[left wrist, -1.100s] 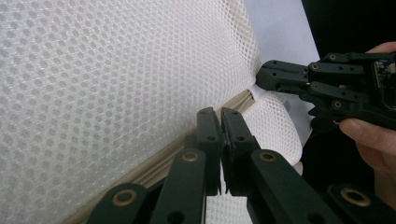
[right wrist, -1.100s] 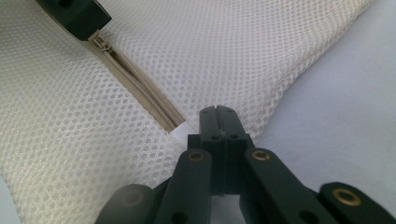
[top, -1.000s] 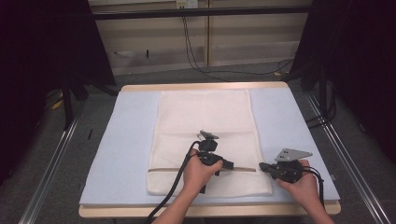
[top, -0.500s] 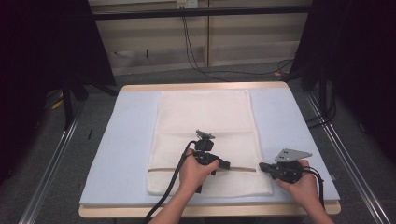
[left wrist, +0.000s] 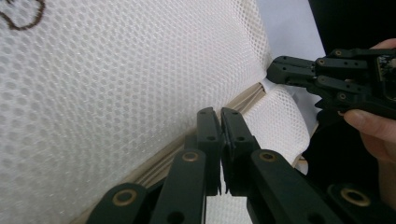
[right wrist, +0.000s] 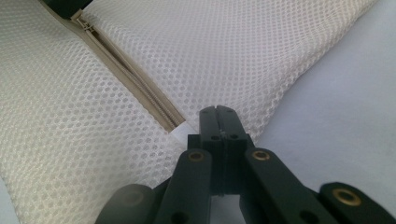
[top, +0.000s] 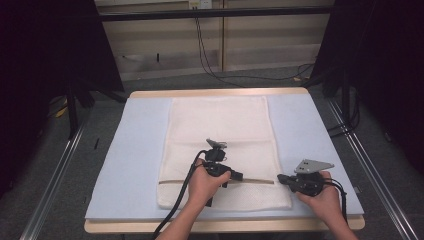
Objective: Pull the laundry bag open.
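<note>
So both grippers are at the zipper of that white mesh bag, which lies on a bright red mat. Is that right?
Nearly. The left gripper and the right gripper are both at the zipper of the white mesh bag, but the mat under it is pale blue, not red. The high view shows this plainly.

The left gripper [left wrist: 221,116], fingers together, meets the mesh bag's [left wrist: 116,79] zipper [left wrist: 243,100].
</note>
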`<state>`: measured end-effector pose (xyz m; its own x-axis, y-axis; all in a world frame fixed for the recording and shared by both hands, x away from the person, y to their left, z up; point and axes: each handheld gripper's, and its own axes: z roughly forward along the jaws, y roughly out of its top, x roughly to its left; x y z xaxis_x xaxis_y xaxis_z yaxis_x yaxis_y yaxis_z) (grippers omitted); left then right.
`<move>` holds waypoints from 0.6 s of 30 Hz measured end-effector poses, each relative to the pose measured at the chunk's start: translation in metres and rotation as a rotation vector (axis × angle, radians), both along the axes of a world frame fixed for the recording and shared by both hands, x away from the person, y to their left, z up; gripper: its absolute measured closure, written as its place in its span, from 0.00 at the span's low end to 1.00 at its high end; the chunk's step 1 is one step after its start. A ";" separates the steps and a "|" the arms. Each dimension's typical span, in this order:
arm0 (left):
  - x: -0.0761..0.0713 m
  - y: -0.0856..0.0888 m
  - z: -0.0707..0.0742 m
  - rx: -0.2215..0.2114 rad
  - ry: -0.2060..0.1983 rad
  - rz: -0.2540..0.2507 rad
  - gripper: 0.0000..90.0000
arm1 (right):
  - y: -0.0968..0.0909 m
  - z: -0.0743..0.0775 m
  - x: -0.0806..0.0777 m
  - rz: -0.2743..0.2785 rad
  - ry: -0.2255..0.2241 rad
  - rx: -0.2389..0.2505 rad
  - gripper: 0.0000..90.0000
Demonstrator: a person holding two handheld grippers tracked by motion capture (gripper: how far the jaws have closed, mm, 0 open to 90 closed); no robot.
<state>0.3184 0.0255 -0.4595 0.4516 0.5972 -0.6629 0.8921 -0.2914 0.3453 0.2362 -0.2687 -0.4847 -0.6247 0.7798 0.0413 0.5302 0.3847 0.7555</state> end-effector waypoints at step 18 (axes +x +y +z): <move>0.002 0.015 0.001 -0.015 0.019 0.008 0.97 | 0.000 0.000 0.000 0.002 -0.002 0.001 1.00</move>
